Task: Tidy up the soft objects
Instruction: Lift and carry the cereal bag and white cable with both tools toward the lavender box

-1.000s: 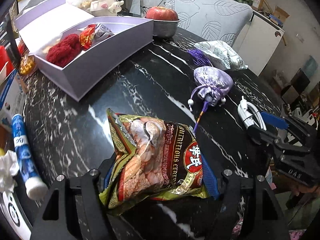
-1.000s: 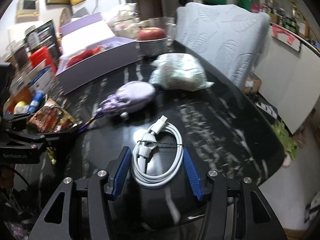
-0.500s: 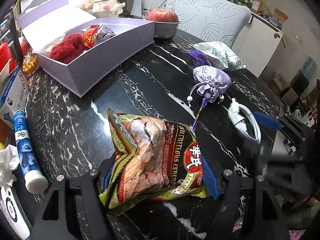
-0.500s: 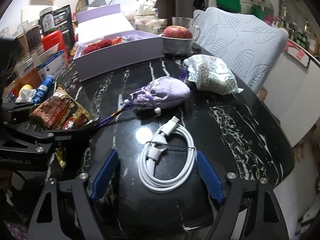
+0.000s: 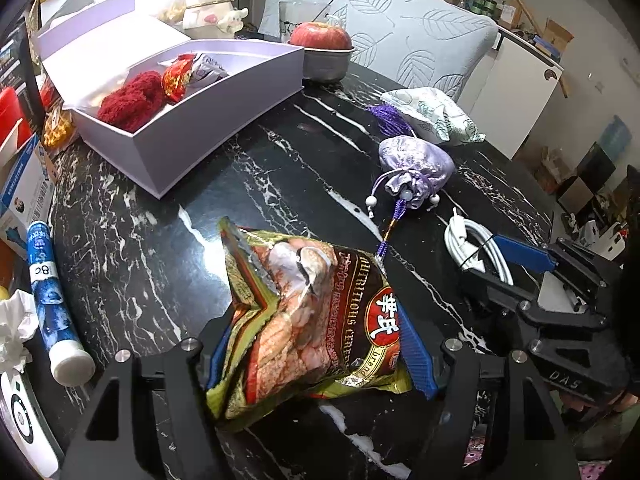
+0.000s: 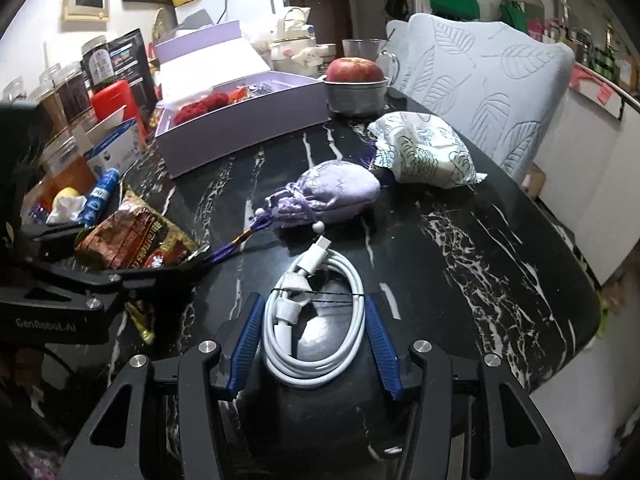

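My left gripper [image 5: 320, 348] is shut on a snack bag [image 5: 316, 316], brown and gold, low over the black marble table; the bag also shows in the right wrist view [image 6: 136, 240]. My right gripper [image 6: 316, 344] is open, its blue pads on either side of a coiled white cable [image 6: 316, 320], which also shows in the left wrist view [image 5: 476, 244]. A lilac drawstring pouch [image 5: 416, 168] [image 6: 336, 192] and a white patterned cloth bag [image 5: 432, 116] [image 6: 424, 152] lie beyond. An open lilac box [image 5: 192, 120] [image 6: 248, 120] holds red yarn [image 5: 132, 100].
An apple in a metal bowl [image 5: 324, 56] stands behind the box. A blue tube [image 5: 52, 304], tissue and cartons crowd the table's left edge. A chair back [image 6: 480, 84] stands at the far side. Jars [image 6: 68, 96] line the left.
The right gripper has closed in around the cable, its pads nearer the coil than before. The left gripper still holds the snack bag in the same place.
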A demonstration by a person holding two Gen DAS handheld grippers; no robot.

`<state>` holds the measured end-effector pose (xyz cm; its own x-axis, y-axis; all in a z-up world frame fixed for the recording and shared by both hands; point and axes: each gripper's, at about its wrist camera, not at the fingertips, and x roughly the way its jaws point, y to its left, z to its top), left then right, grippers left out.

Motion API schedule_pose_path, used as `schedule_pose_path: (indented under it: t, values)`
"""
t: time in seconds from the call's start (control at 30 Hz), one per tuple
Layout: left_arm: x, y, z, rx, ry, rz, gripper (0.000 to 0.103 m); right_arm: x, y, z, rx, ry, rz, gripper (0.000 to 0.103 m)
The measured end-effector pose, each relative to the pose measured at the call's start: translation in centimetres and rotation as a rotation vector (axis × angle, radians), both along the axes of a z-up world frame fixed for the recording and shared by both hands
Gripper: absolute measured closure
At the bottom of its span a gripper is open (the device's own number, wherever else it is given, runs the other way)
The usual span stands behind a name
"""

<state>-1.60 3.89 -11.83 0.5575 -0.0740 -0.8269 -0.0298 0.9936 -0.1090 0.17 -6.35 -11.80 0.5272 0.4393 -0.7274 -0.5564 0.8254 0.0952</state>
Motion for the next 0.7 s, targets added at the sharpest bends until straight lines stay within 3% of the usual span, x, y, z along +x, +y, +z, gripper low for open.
schedule_pose_path:
  t: [0.7]
  values:
    - [-1.7, -1.1, 2.6, 0.013, -0.058, -0.004, 0.035, -1.3, 0.3, 1.0, 0.078, 0.015, 0.079, 0.052]
